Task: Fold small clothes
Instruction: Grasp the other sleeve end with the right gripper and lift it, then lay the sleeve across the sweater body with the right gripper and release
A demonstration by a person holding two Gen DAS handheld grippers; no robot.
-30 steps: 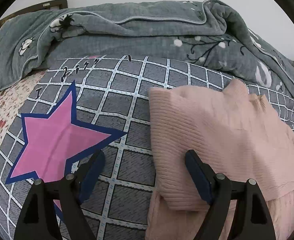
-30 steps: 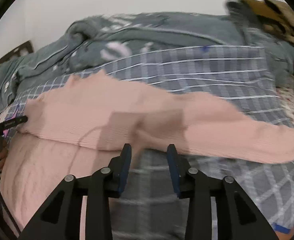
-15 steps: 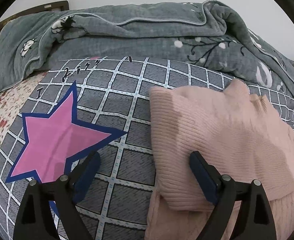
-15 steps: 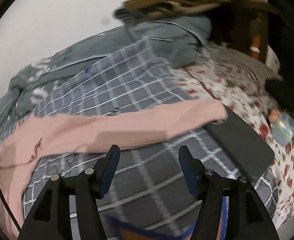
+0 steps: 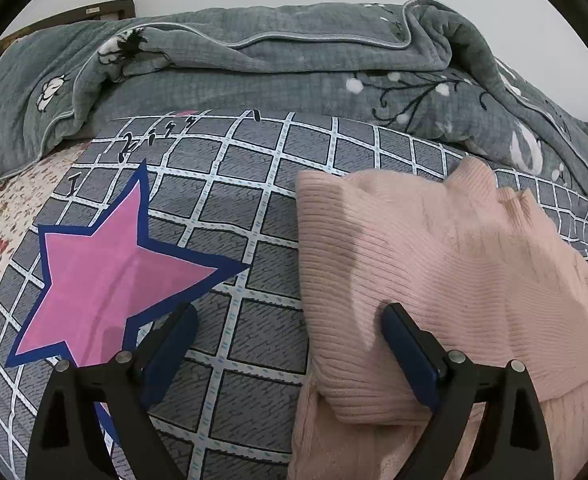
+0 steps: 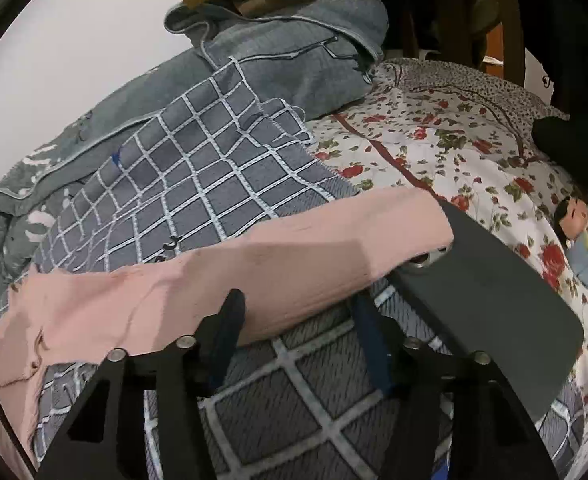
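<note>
— From your left wrist view, how much of the pink sweater can you see?

— Not all: its lower part runs off the bottom edge, and your left gripper has one finger covering a strip of it.

— And on your right side?

— The sleeve ends over a dark flat board, so you cannot tell where the cuff stops. The doll on the flowered sheet is cut by the edge.
</note>
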